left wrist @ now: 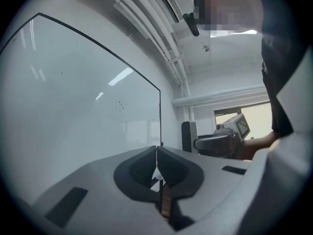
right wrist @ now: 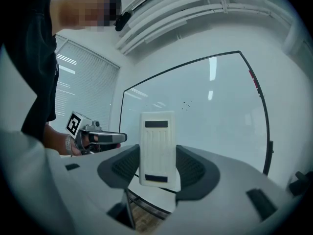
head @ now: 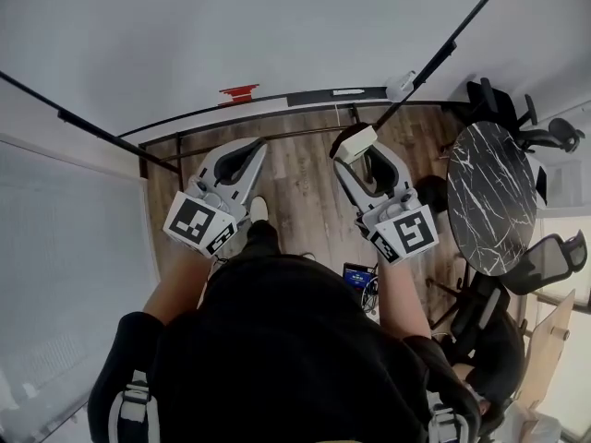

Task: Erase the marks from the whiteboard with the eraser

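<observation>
The whiteboard (head: 277, 26) fills the far side of the head view and looks nearly blank there. A faint cluster of small dark marks (left wrist: 120, 105) shows on it in the left gripper view, and the marks (right wrist: 186, 105) also show in the right gripper view. My right gripper (head: 356, 148) is shut on a white eraser (right wrist: 157, 148), held upright between the jaws (right wrist: 157, 163) a short way off the board. My left gripper (head: 249, 150) hangs beside it with its jaws closed together on nothing (left wrist: 156, 153).
A black ledge (head: 314, 98) runs under the board with a red item (head: 238, 92) and a white item (head: 400, 83) on it. A round dark marble table (head: 491, 197) and office chairs (head: 545, 137) stand at the right. Wooden floor (head: 295, 183) lies below.
</observation>
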A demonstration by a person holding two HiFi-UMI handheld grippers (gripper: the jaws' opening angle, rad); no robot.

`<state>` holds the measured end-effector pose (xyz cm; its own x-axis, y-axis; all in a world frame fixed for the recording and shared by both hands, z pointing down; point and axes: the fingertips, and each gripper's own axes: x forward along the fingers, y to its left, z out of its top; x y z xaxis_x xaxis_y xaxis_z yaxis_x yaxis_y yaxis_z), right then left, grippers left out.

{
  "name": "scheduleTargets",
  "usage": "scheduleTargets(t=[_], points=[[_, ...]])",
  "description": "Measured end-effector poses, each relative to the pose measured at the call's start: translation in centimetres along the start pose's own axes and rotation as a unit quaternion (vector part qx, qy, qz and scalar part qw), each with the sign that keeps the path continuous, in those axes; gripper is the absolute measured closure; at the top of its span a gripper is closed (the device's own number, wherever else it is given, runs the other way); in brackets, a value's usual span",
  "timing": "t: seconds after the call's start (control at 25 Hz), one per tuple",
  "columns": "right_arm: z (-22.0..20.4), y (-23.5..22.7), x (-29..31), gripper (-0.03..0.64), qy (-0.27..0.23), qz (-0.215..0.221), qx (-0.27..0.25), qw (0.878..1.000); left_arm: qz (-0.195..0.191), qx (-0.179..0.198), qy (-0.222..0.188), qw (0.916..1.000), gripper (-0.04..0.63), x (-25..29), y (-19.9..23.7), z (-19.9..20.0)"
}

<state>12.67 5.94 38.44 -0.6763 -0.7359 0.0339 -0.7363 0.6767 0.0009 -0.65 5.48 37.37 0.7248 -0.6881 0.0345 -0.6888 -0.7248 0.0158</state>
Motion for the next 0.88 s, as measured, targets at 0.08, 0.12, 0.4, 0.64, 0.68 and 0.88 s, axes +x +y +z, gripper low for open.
scheduleTargets(t=[0.08, 0.12, 0.4, 0.64, 0.68, 0.88], points=[[0.4, -0.7, 2.0, 0.387, 0.004, -0.005, -0.008, 1.000, 0.000, 0.003, -0.006, 1.0000, 0.589, 0.8, 2.2, 0.5], [0.6, -1.1, 3.1, 0.387, 0.006, -0.007, -0.012, 1.000, -0.001, 0.004, -0.008, 1.0000, 0.589, 1.3, 3.4, 0.8], [3.3, -3.4, 11.0, 0.387, 0.002, -0.025, -0.036, 0.999, -0.014, 0.020, -0.028, 0.9993, 0.589, 4.7, 11.4, 3.6], [5.0, -4.9, 17.3, 0.387, -0.002, -0.055, -0.053, 0.997, -0.031, 0.035, -0.043, 0.9980, 0.589, 6.8, 16.9, 5.5], [5.2, -5.2, 18.1, 0.387, -0.003, -0.063, -0.054, 0.997, -0.035, 0.036, -0.043, 0.9978, 0.589, 7.0, 17.6, 5.5], [7.2, -6.1, 22.1, 0.388, -0.002, -0.108, -0.084, 0.991, -0.054, 0.038, -0.044, 0.9969, 0.589, 7.6, 20.9, 5.7]])
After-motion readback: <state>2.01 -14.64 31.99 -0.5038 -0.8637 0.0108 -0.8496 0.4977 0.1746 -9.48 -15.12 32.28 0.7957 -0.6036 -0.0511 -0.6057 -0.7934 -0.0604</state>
